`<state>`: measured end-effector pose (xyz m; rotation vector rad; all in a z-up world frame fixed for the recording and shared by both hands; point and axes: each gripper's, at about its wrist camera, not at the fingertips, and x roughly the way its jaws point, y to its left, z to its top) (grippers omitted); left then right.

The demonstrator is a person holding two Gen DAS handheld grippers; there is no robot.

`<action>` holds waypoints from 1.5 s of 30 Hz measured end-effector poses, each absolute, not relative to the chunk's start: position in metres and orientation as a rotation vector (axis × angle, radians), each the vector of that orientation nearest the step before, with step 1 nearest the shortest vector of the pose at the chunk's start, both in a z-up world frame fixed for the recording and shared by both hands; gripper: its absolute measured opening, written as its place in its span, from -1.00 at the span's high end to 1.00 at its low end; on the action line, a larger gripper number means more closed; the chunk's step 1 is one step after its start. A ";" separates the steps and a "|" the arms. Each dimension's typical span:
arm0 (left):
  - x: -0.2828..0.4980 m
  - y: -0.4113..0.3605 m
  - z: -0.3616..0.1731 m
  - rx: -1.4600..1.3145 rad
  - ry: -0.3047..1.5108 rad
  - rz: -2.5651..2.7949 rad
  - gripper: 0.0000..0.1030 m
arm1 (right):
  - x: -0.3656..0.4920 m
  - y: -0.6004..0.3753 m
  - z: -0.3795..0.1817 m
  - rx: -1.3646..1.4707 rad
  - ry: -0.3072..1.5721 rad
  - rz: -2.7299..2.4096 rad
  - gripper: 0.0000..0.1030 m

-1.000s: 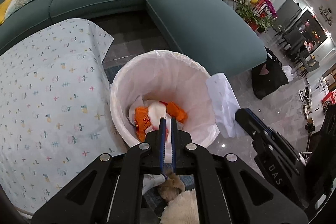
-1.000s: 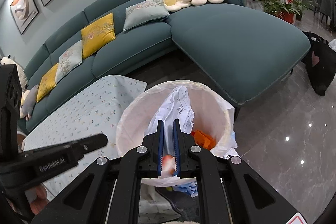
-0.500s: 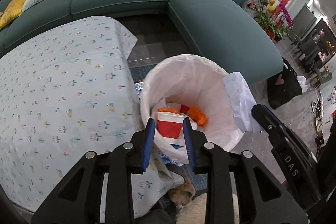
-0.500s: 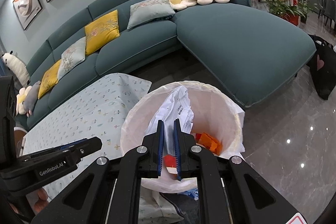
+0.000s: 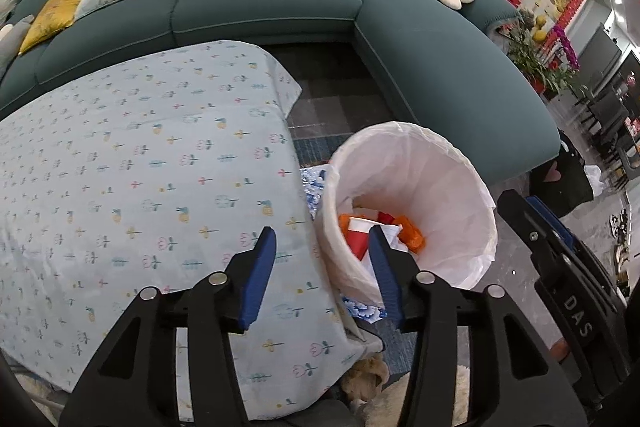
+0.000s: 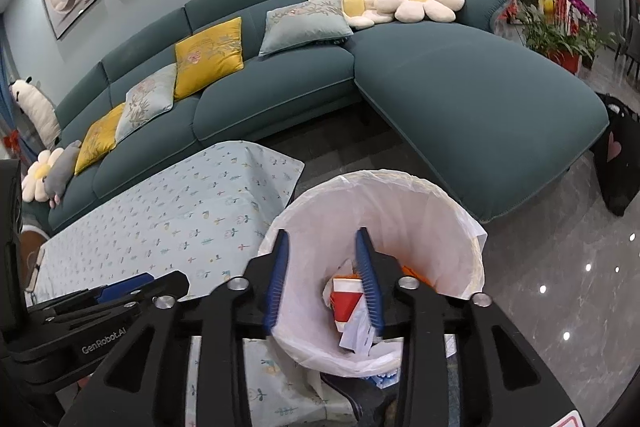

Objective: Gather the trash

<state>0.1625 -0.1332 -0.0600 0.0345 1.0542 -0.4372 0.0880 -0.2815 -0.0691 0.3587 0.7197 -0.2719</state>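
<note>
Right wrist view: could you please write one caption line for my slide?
Right gripper, jaws just opened and empty, above the white-lined trash bin holding a red-and-white carton and papers.

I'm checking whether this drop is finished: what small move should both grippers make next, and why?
Probably lift both away from the trash bin. The left gripper and right gripper have just been opening, with nothing between their pads, and the red-and-white carton and crumpled paper lie inside the liner, so the drop looks done.
</note>
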 end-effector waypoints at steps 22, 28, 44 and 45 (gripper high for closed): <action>0.126 -0.077 -0.041 0.090 0.941 -0.293 -0.58 | 0.054 -0.229 -0.050 0.217 0.738 -0.231 -0.70; 0.119 -0.068 -0.047 0.096 0.952 -0.268 -0.62 | 0.042 -0.222 -0.051 0.193 0.735 -0.255 -0.88; 0.098 -0.059 -0.055 0.138 0.935 -0.227 -0.77 | 0.026 -0.221 -0.064 0.191 0.780 -0.279 -0.88; 0.096 -0.060 -0.056 0.142 0.935 -0.229 -0.77 | 0.026 -0.221 -0.065 0.190 0.781 -0.279 -0.88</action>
